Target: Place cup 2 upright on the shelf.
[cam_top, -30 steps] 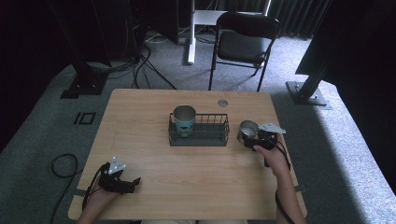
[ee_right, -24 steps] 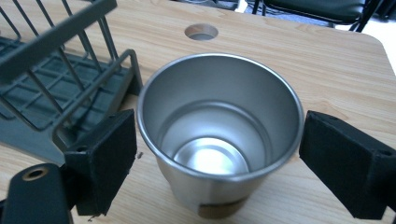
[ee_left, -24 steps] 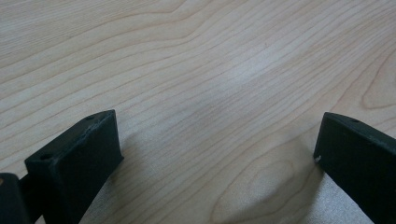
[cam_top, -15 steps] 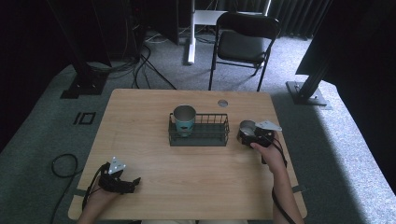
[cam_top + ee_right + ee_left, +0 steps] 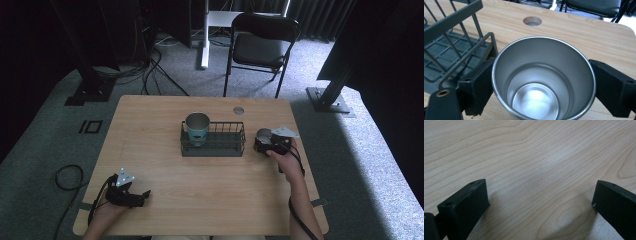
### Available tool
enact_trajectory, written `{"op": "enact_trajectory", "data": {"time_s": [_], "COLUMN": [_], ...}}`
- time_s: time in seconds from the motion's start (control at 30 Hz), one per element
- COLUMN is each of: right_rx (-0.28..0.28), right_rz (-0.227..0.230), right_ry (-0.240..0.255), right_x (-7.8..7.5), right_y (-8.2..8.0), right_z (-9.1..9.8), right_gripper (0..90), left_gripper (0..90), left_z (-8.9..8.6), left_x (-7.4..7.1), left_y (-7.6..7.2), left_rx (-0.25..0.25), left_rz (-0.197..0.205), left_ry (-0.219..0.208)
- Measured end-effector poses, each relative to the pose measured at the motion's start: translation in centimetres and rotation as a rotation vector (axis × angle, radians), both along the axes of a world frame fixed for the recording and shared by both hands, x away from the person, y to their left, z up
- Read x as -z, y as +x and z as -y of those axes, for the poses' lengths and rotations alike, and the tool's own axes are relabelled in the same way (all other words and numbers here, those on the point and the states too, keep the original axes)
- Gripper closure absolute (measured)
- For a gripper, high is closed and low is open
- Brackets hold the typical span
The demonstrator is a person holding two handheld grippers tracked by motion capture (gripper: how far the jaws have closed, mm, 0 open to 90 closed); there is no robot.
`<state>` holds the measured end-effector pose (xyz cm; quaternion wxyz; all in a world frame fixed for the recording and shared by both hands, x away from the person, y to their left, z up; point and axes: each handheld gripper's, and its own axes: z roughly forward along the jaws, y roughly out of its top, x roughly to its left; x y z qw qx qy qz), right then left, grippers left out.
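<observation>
Your left gripper (image 5: 131,196) rests low near the table's (image 5: 160,110) front left edge, jaws spread wide over bare wood, with open tabletop stretching ahead and to its right. In the middle, a dark wire basket (image 5: 213,140) holds one teal cup (image 5: 197,128) upright at its left end. Just right of the basket, your right gripper (image 5: 266,143) clamps an empty steel cup (image 5: 544,80), standing upright. Compared with a second ago, that cup sits slightly closer to the basket.

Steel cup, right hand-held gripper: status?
Right hand-held gripper clamps shiny steel cup, upright beside dark wire basket. Left hand-held gripper open, idle. Nothing blocking.
</observation>
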<state>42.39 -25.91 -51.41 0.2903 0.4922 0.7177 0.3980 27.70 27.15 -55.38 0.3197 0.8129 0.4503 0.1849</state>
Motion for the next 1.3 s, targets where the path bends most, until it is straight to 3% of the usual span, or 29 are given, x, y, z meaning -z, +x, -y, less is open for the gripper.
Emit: {"op": "enact_trajectory", "data": {"time_s": [0.47,1.3], "right_rx": [0.03,0.023], "right_rz": [-0.01,0.021], "right_ry": [0.042,0.017], "right_x": [-1.4,-5.7], "right_y": [-0.4,-2.0], "right_z": [0.5,1.0], "right_gripper": [13.0,13.0], "left_gripper": [1.1,1.1], "left_z": [0.0,0.0], "left_x": [0.0,0.0], "left_y": [0.0,0.0], "left_rx": [0.0,0.0], "left_rz": [0.0,0.0], "left_ry": [0.0,0.0]}}
